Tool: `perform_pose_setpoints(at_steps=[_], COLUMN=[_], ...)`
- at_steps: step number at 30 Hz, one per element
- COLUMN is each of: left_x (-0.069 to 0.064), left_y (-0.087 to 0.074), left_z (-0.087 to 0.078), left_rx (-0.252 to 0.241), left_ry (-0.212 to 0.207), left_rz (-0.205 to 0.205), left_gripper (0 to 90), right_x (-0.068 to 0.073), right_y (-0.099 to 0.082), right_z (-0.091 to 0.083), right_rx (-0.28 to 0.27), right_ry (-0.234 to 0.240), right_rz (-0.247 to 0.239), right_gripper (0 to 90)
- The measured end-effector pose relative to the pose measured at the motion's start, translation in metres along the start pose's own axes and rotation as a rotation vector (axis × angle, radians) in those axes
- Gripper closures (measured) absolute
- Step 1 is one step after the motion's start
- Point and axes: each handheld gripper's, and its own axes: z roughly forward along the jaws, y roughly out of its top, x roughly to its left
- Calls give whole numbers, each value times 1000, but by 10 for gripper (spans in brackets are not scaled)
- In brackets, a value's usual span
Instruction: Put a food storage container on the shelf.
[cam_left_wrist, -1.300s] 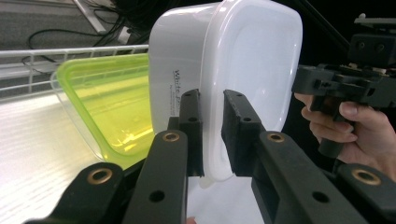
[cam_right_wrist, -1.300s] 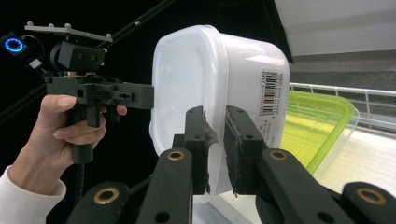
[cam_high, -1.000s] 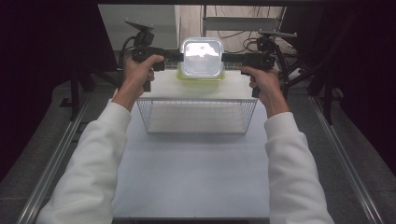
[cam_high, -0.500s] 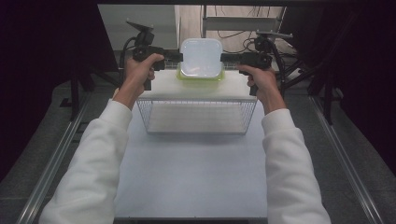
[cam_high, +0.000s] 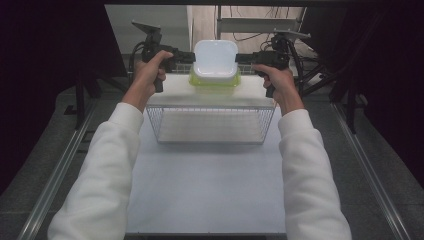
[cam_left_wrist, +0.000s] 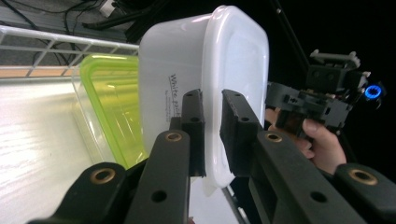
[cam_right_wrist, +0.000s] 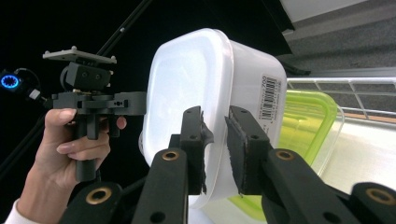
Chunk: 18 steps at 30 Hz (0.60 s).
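White container (cam_high: 215, 59) is being carried by its rim from both sides, held above the green-rimmed container (cam_high: 215, 82) standing on the table (cam_high: 210, 190) behind the wire basket (cam_high: 210, 125). Left gripper (cam_left_wrist: 212, 135) is clamped on the rim. Right gripper (cam_right_wrist: 215, 149) jaws have just been opening slightly, rim between them, pads still gripping. Both hands are being held level, pointed inward. Next, probably: lowering into the green one, kept level.

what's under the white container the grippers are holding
Directly beneath the white container sits a clear container with a yellow-green rim, on the white surface behind the wire basket. Whether the two touch, and what is inside either, cannot be seen: the white one covers the opening.
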Motion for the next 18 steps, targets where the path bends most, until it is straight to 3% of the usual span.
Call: perform_pose_setpoints(at_steps=[7, 10, 13, 18], left_x=[9, 13, 17, 17], left_y=[5, 6, 6, 5], left_z=[5, 8, 10, 10], left_rx=[-28, -28, -43, -52], left_ry=[-20, -11, -27, -29], left_rz=[-55, -67, -77, -74], left_gripper=[792, 779, 774, 774], right_x=[-11, -15, -21, -22], right_y=[5, 6, 5, 4], right_z=[7, 10, 13, 13], right_rx=[-14, -15, -28, -42], right_ry=[10, 7, 13, 12], right_rz=[93, 125, 166, 172], right_gripper=[737, 718, 711, 713])
